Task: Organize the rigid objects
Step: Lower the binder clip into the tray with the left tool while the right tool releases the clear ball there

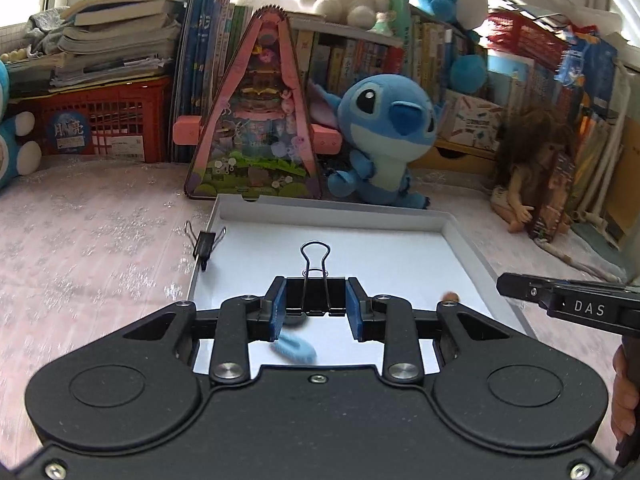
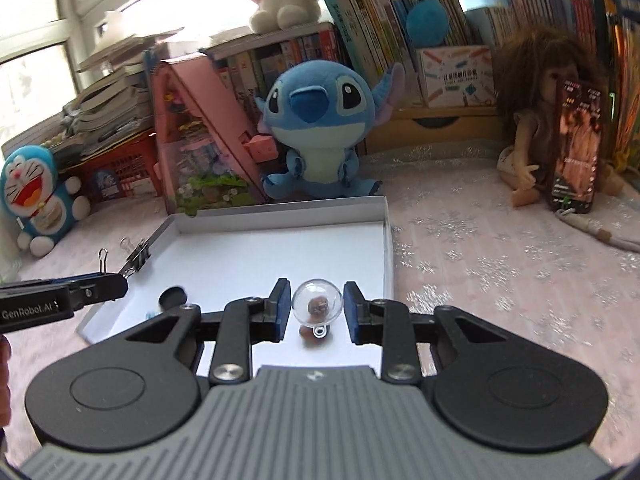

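**Two grips, two very different handfuls over the white tray**

While both hands hover above the white tray, let's run it left to right. Far left, a small binder clip sits clamped on the tray's left wall. Next, the left gripper has its fingers pinched in on the black body of a large binder clip, wire loops pointing away from the camera. That's stiff spring steel, light and tough, and the flat body sides are the right place to take it; the loops would swivel. Below it on the tray floor lie a pale blue piece and a dark round disc, both blurred.

Over to the right gripper: fingers narrow, bracketing a clear plastic ball with a small brown figure inside. Light, smooth, round, likely slippery and possibly crackable, so I'd judge a gentle squeeze across its widest part safest.
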Available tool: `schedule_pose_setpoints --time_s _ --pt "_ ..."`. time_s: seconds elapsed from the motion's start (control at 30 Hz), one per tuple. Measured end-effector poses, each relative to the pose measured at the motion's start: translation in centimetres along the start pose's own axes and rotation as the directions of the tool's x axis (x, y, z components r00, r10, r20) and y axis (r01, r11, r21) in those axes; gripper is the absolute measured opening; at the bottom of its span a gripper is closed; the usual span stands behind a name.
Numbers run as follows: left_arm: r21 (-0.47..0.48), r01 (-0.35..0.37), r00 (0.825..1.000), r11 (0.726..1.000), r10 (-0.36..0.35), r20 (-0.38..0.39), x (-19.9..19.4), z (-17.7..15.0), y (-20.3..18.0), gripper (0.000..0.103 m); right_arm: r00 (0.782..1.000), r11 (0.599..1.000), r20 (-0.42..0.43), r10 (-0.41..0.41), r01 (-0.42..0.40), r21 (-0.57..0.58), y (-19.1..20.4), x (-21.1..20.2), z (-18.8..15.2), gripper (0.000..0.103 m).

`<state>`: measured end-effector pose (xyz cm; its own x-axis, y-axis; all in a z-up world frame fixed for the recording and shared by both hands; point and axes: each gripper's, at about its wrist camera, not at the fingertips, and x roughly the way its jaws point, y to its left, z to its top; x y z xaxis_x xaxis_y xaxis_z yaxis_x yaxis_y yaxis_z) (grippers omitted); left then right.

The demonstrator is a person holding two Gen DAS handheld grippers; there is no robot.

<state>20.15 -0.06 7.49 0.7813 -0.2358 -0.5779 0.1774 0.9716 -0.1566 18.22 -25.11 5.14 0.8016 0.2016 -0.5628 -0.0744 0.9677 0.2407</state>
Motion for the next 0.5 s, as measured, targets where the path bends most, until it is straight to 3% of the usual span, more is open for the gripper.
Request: schedule_pose_setpoints --time_s 0.2,0.5 --pt "-0.051 -0.025 0.997 0.998 0.02 -0.079 4.6 1.9 0.8 0.029 0.997 0.997 -0.079 -0.014 0.02 0.073 -0.3 3.9 1.8 0.035" --pt "-0.056 -0.08 0.989 0.995 0.072 -0.132 8.8 1.8 1.3 0.029 0.996 0.995 -0.087 -0.029 0.037 0.091 0.1 7.3 1.9 0.035"
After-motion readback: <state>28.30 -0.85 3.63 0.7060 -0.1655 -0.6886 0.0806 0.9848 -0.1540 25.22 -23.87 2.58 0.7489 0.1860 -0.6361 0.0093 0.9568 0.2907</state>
